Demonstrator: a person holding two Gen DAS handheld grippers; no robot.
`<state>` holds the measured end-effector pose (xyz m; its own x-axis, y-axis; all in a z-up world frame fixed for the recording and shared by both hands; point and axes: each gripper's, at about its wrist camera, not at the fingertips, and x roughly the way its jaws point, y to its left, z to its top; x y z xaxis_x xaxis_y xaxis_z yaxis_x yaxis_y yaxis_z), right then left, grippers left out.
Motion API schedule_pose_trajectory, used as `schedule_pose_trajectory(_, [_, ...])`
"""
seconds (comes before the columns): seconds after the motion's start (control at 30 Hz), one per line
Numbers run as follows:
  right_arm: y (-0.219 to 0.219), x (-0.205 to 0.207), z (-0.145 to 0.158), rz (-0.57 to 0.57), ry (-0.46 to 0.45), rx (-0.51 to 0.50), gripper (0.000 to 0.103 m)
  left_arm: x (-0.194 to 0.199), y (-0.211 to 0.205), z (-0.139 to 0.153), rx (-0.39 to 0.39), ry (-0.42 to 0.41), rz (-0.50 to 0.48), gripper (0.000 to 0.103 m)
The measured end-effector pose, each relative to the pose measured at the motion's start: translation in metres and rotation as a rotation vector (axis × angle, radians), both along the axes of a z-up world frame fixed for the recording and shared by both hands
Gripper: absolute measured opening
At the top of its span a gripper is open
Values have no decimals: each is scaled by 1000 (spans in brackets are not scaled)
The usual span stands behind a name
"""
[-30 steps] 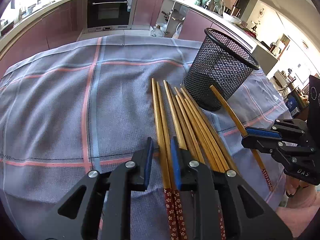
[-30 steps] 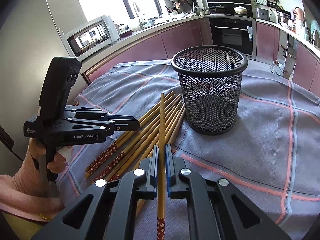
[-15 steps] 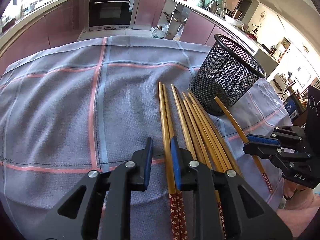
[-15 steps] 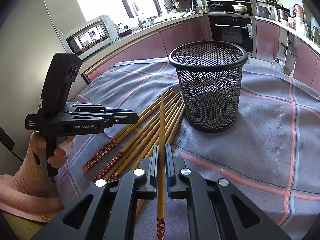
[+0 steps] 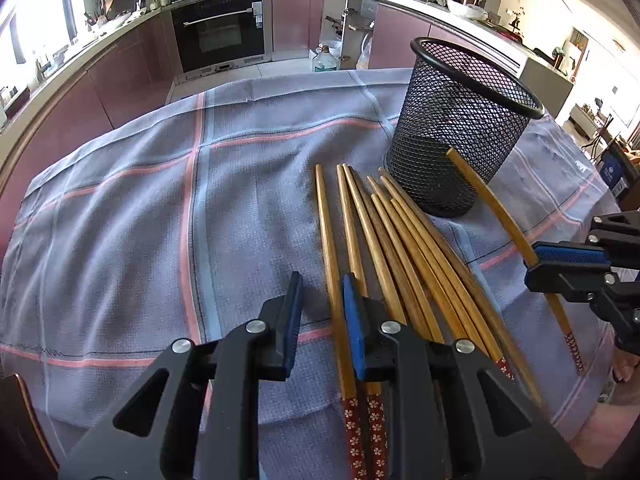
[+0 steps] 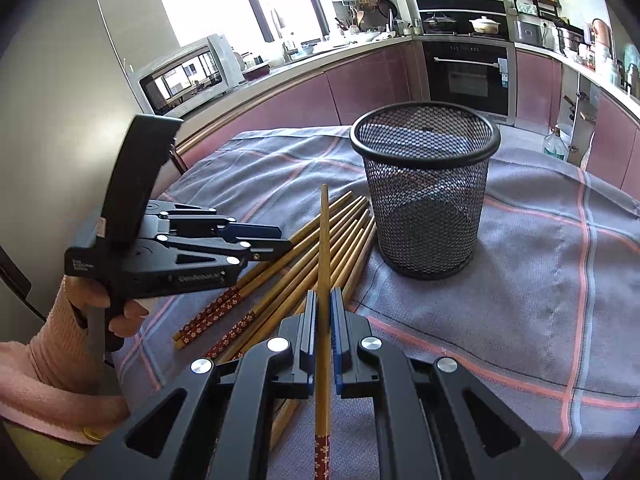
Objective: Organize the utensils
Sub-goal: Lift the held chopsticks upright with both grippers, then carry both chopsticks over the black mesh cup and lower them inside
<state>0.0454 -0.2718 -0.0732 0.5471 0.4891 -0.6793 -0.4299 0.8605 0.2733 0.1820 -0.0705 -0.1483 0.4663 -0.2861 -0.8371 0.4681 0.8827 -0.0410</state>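
Several wooden chopsticks (image 5: 400, 240) with red flowered ends lie side by side on the checked cloth, next to an upright black mesh holder (image 5: 460, 120). My left gripper (image 5: 322, 312) hovers over the near end of the pile. Its jaws are opening, and the leftmost chopstick (image 5: 326, 220) lies in the gap beside the right pad, not pressed. My right gripper (image 6: 323, 320) is shut on a single chopstick (image 6: 325, 240), held tilted above the pile, its thin tip toward the holder (image 6: 428, 200). In the right wrist view the left gripper (image 6: 260, 242) sits at the left above the pile (image 6: 348, 236).
The grey-blue cloth (image 5: 140, 220) with red lines covers the whole table and drops off at the edges. A hand in a pink sleeve (image 6: 48, 344) holds the left gripper. Kitchen counters, an oven (image 5: 220, 28) and a microwave (image 6: 188, 76) stand beyond the table.
The left gripper has rolled and shifted a little left over the pile, so one chopstick instead of two shows in its gap. The right gripper has kept still with its chopstick.
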Motion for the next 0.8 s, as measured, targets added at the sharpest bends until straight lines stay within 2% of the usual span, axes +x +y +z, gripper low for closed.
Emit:
schedule_pose_trajectory(0.1, [1,-3,6,4,-21,1,6,-1,-4,1,8,-7,5,8])
schedule_pose_trajectory(0.33, [-2,-7,25,0,-84,10,6,-11,1,11,-24,-34,42,8])
schedule_pose_trajectory(0.5, [-9,-7,40,-8,-127,26,6,-26,12,40,-99,-83,31,7])
schedule_pose_trajectory(0.8, [-25,-10,69,-30,-213,59,6,-63,34,119,-273,-216,-36,7])
